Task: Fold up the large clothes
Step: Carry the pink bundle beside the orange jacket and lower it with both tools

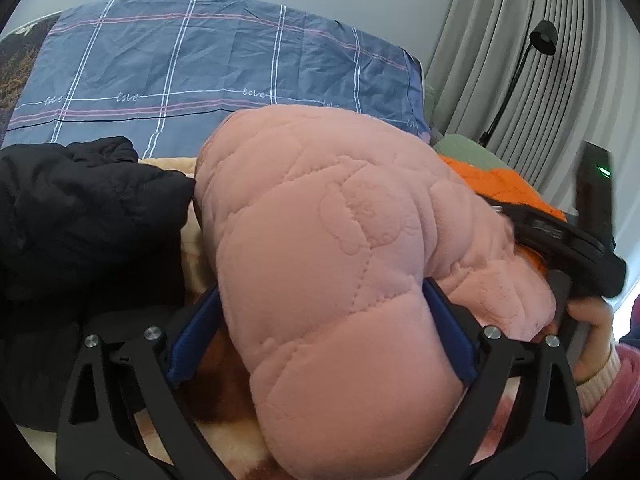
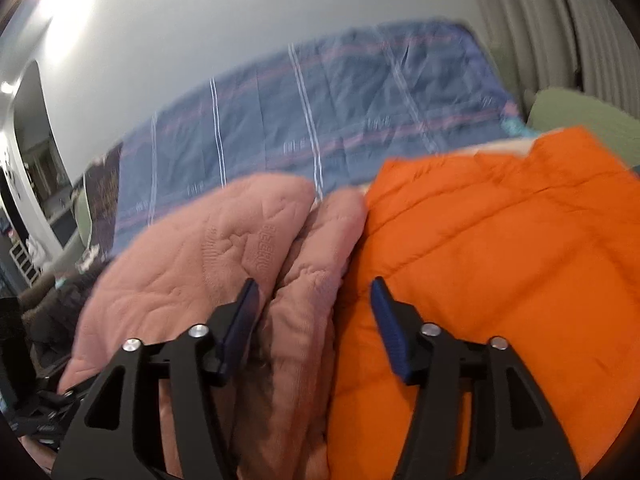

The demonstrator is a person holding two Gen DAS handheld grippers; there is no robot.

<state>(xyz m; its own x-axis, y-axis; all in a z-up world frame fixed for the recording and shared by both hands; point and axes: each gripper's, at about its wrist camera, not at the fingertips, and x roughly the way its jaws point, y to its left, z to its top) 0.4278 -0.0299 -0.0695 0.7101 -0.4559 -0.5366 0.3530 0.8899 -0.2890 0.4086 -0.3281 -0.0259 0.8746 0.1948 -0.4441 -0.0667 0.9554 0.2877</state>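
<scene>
Filling the gap between the left tongs (image 1: 320, 332): a fat roll of pink quilted jacket (image 1: 340, 240), bulging wide between the blue pads (image 1: 448, 336). Spread about as wide as possible, both pads flush along the padding; squeezing or merely bracketing, impossible to tell. Left of these tongs, a heap of black clothing (image 1: 80, 216). Underneath, a cream-and-brown fleece blanket (image 1: 192, 232) on the bed. Straight ahead, beyond the pink roll, a blue checked quilt (image 1: 200, 64) with "love" stitched along its lines. To the right, an orange puffer (image 1: 504, 184) peeking out behind the pink, then the black body of the right tongs (image 1: 568, 252) with a hand (image 1: 588, 324) in a pink sleeve (image 1: 616, 392) gripping the handle. Farther right, grey curtains (image 1: 520, 40) and a black lamp (image 1: 543, 38).

Over at the right tongs (image 2: 314, 304), slightly blurred: parted about halfway, nothing pinched. A narrow fold of pink jacket (image 2: 200, 256) running up between the pads, left pad (image 2: 240, 324) resting beside it, right pad (image 2: 390, 328) clear of it, over the orange puffer (image 2: 500, 260). Pink to the left, orange to the right, touching along one seam. Blue quilt (image 2: 320, 120) ahead, white wall above.
</scene>
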